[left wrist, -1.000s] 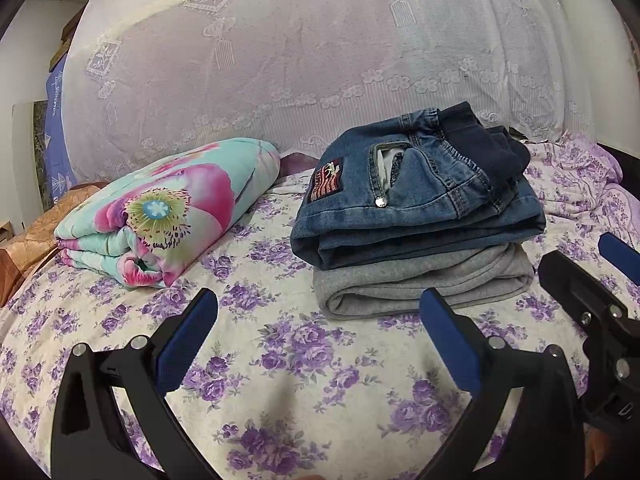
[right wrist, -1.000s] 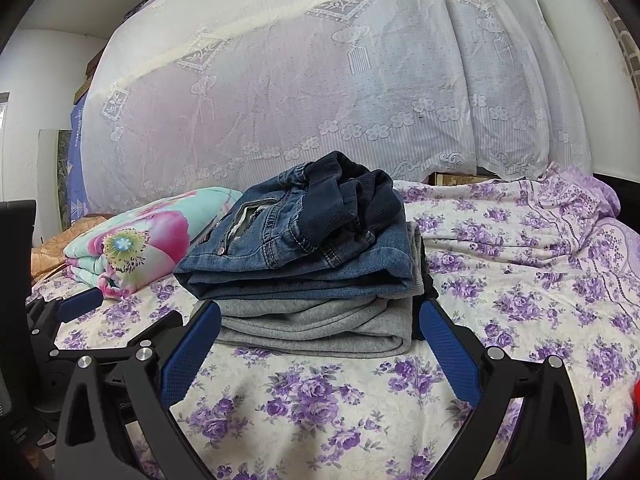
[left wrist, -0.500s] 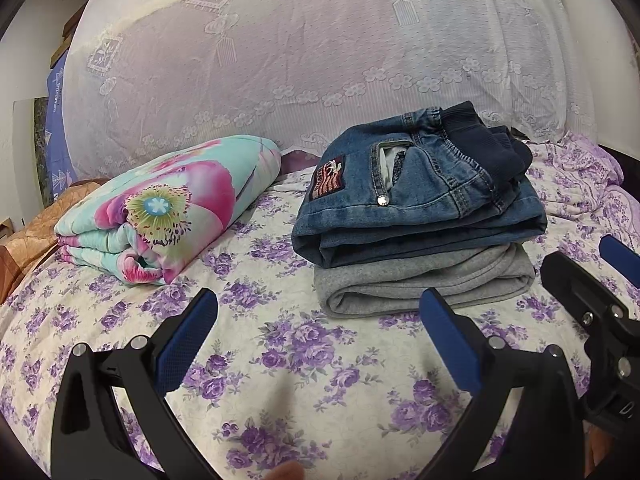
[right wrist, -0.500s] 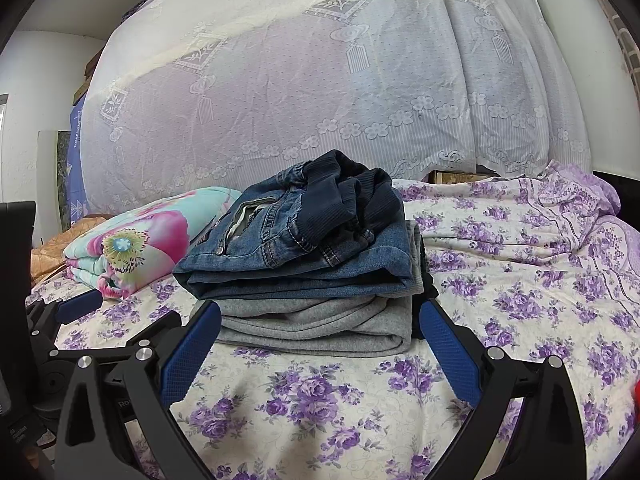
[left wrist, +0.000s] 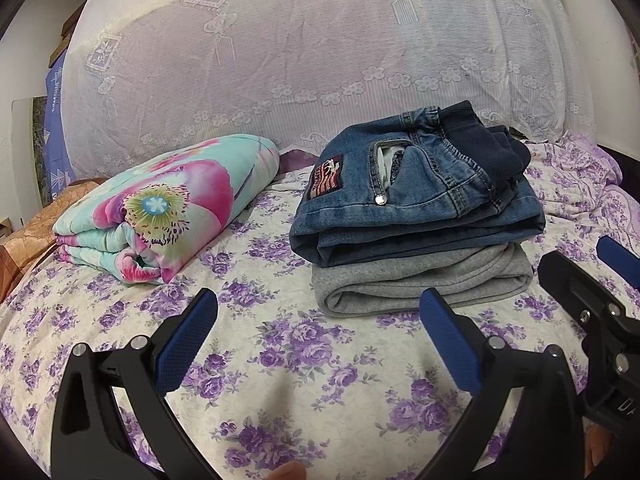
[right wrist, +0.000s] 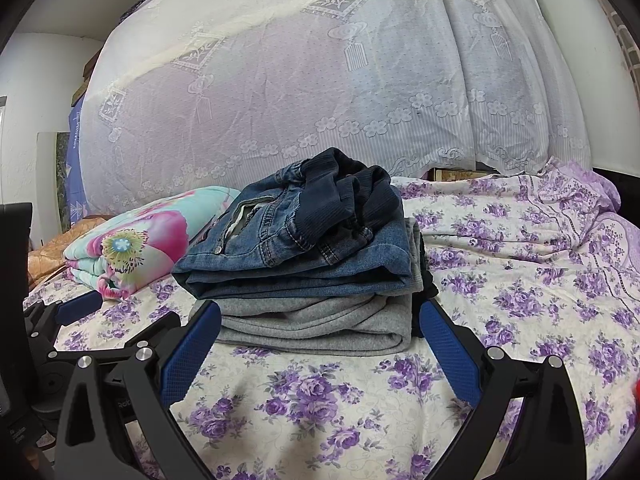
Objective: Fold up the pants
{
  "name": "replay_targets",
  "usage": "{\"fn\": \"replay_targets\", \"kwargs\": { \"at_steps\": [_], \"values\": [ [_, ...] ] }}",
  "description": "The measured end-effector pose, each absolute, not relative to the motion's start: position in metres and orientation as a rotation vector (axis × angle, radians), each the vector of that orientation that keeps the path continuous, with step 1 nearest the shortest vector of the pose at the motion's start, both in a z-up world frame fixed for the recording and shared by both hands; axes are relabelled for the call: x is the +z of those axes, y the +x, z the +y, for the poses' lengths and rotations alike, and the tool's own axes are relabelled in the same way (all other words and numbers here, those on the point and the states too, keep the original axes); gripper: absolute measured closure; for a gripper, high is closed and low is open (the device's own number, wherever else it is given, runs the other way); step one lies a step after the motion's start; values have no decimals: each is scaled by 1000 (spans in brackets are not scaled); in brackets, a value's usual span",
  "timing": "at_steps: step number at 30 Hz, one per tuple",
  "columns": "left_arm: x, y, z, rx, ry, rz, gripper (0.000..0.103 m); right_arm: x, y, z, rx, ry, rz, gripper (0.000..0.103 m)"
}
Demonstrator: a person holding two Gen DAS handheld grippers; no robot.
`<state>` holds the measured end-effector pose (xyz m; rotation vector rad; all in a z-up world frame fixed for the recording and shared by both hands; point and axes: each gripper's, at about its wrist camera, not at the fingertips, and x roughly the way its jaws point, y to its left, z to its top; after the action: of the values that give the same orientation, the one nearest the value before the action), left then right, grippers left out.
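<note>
Floral quilt [left wrist: 168, 208], folded: ahead and left of the left gripper [left wrist: 318, 320]. Left gripper: jaws wide apart, empty, over the purple-flowered bedsheet [left wrist: 304, 352]. Folded blue jeans [left wrist: 416, 204] stacked on folded grey pants [left wrist: 424, 280]: directly ahead of the right gripper [right wrist: 320, 332]. Right gripper: jaws spread, holding nothing.

No legible text; patch [left wrist: 327, 177] on the jeans [left wrist: 416, 208] too blurred to read.

Soft even light, sharp focus, fisheye-warped dark corners.
</note>
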<state>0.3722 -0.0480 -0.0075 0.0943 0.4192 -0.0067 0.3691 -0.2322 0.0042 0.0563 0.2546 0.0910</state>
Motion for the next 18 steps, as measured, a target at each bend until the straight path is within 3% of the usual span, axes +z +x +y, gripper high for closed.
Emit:
{"fn": "replay_targets", "kwargs": {
  "at_steps": [18],
  "values": [
    [-7,370,-52,-22,103,415,5,3,369,-232,90,58,258,3]
  ]
}}
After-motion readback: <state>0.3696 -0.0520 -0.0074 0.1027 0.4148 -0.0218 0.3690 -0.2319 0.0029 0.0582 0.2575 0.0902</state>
